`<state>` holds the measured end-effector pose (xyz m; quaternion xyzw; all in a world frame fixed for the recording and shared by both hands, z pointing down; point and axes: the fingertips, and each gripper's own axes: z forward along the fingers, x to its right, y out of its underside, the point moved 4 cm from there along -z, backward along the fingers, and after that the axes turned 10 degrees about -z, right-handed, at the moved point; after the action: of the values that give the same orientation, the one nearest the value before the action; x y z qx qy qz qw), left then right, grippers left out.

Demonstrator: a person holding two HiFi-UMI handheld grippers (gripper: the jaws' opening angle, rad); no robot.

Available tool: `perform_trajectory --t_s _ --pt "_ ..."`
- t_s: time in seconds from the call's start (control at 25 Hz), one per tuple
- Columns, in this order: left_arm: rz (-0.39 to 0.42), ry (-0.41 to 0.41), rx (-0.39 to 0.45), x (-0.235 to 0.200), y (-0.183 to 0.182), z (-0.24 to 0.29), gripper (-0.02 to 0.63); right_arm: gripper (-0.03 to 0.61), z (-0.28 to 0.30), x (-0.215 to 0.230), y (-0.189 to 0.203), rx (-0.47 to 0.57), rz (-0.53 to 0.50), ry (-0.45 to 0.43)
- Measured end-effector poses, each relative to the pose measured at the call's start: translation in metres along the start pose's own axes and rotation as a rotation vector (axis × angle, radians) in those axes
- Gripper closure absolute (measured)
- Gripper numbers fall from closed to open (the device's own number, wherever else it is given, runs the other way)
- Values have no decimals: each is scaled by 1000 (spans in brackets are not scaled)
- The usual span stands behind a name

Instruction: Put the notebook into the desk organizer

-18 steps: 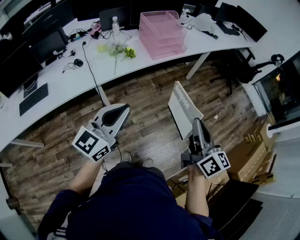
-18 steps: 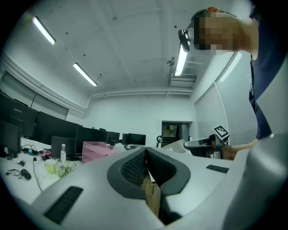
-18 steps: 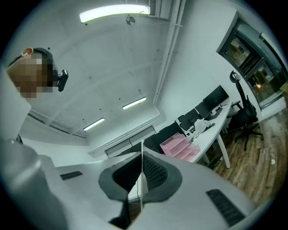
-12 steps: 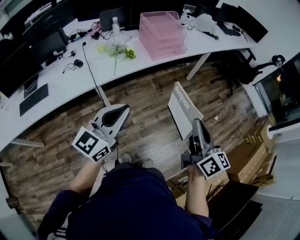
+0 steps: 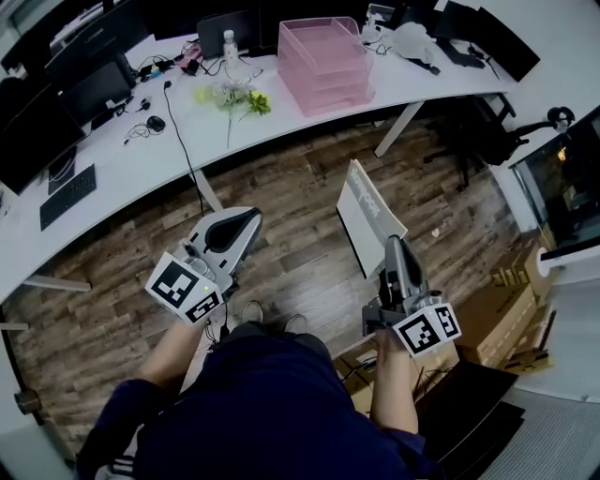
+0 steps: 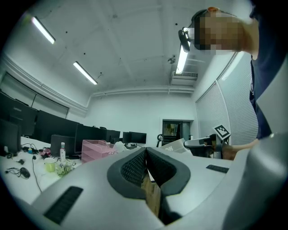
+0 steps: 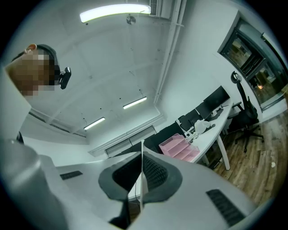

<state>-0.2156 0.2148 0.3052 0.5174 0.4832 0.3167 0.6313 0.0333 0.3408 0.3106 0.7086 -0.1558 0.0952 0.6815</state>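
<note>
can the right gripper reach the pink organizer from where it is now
Probably not yet: the right gripper, shut on the notebook, is well short of the pink organizer across the wood floor.

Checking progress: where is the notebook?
Head view, right of centre: the notebook is clamped in the right hand-held gripper above the wooden floor, short of the pink desk organizer.

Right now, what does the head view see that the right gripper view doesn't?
Only the head view shows the left gripper, the keyboard, the flowers and the wide front of the notebook. Only the right gripper view shows the ceiling light and the fingers of the right gripper pinching the notebook's thin edge. Both show the pink organizer and the white desk.
</note>
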Motion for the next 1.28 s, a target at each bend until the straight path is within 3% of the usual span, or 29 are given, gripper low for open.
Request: perform_trajectory --t_s 0.88,1.28 --pt "44 -3 15 70 9 30 586 568 -54 39 -22 30 15 -44" --pt "61 3 16 78 8 54 586 568 -59 64 -26 30 30 -44"
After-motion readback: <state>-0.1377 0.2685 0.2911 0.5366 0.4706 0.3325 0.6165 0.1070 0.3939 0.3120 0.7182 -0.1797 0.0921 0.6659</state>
